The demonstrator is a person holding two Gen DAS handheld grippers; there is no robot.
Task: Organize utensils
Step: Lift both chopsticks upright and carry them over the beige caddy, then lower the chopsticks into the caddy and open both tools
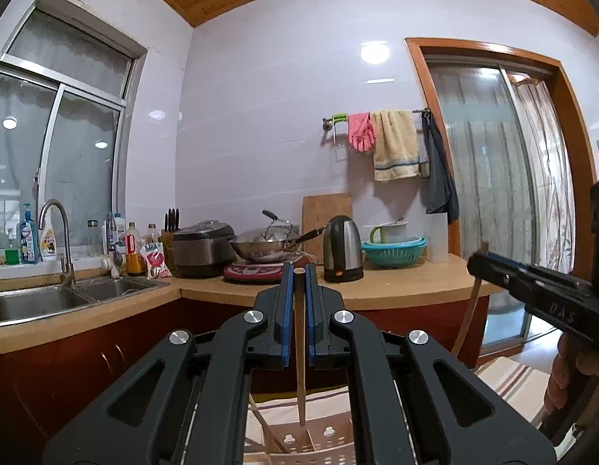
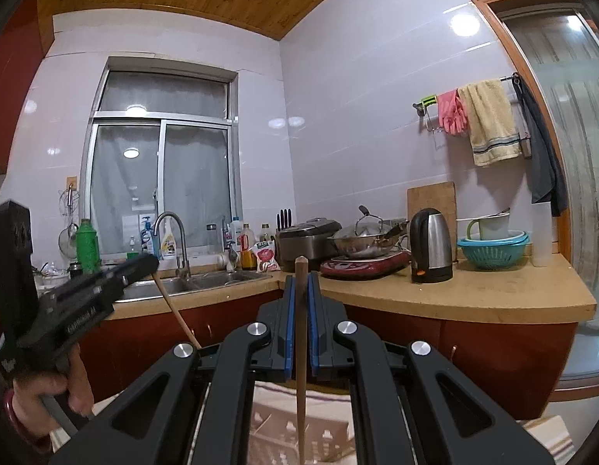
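My left gripper (image 1: 299,271) pinches a pale wooden chopstick (image 1: 300,348) between its blue pads (image 1: 287,310), the jaws pressed in on it from both sides. The stick runs nearly straight down the gap, its blunt top end just past my fingertips and its thin end hanging over a white perforated utensil holder (image 1: 318,441) below. My right gripper (image 2: 300,277) does the same with a darker brown chopstick (image 2: 300,348): jaws closed on it, the top end poking a little beyond the tips, the lower end dropping toward that same holder (image 2: 283,438), which sits on a striped cloth (image 2: 330,395).

Each camera catches the other tool from the side. In the left wrist view my right gripper (image 1: 489,263) reaches in from the right edge, its stick (image 1: 468,310) slanting down under it (the hand (image 1: 570,379) gripping the handle is partly in frame). In the right wrist view my left gripper (image 2: 148,261) comes in from the left with its stick (image 2: 177,310) angled down toward the middle, and my left hand (image 2: 63,391) shows around the grip.

Only the left view shows loose sticks (image 1: 264,430) already leaning inside the holder. Only the right view shows a green bottle (image 2: 87,246) by the sink (image 2: 206,283). Both show the kettle (image 1: 342,250) on the counter (image 1: 396,283).
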